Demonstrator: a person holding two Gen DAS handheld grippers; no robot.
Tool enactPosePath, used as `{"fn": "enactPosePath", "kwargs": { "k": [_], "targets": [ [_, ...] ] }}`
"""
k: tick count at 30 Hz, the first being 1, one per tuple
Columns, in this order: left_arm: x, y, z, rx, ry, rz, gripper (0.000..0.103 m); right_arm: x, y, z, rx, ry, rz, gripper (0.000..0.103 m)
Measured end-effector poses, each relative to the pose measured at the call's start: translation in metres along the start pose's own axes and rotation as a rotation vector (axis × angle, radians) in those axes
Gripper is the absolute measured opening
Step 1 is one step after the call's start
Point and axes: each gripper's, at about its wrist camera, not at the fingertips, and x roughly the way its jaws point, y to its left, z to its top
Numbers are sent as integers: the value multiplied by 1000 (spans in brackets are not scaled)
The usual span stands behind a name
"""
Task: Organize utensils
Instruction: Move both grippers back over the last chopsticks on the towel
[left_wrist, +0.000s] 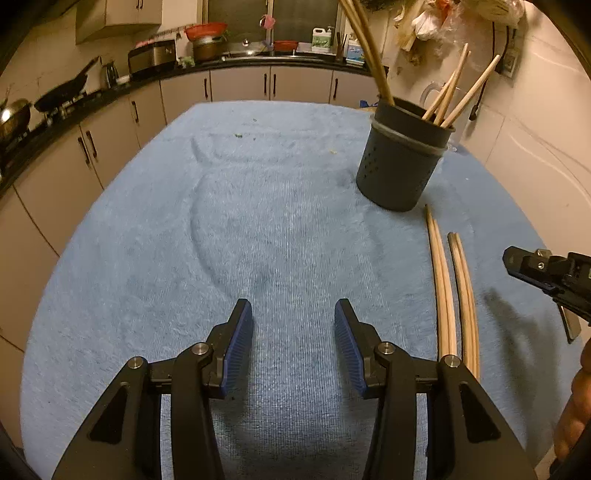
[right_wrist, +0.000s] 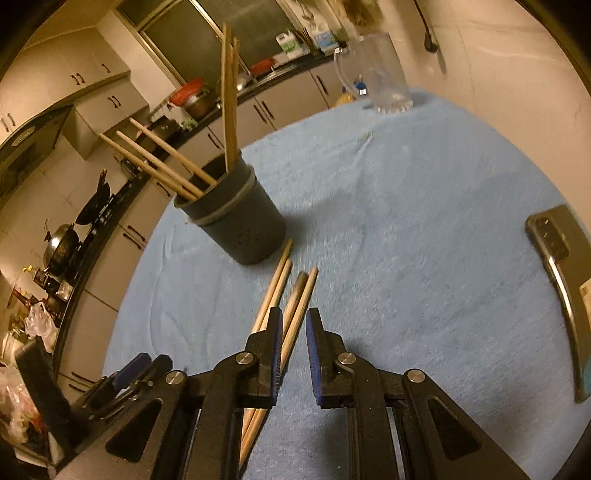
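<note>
Four loose chopsticks lie in two pairs on the blue-towelled desk, just beside the dark holder with more chopsticks inside. The right tool hangs above them, jaws slightly parted, gripping nothing; the left tool gapes empty

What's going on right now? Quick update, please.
Left hand-held gripper open, empty. Right hand-held gripper slightly open over loose chopsticks, none gripped. Holder upright, partly filled. Nothing in the way.
</note>
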Motion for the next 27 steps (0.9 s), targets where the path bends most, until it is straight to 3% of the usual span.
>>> {"fn": "enactPosePath", "kwargs": {
  "k": [7, 12, 17, 23, 27],
  "targets": [
    [2, 2, 3, -11, 11, -48, 45, 24, 3, 5, -3, 96, -32, 14],
    [1, 0, 3, -9, 5, -67, 45, 41, 7, 12, -17, 127, -118, 14],
    [-1, 4, 3, -35, -3, -73, 45, 56, 17, 20, -17, 162, -147, 15],
    [-6, 16, 1, -101, -21, -69, 45, 73, 48, 15, -100, 200, -104, 17],
    [-6, 26, 2, -153, -16, -76, 45, 78, 77, -5, -218, 272, 28, 17]
  ]
}}
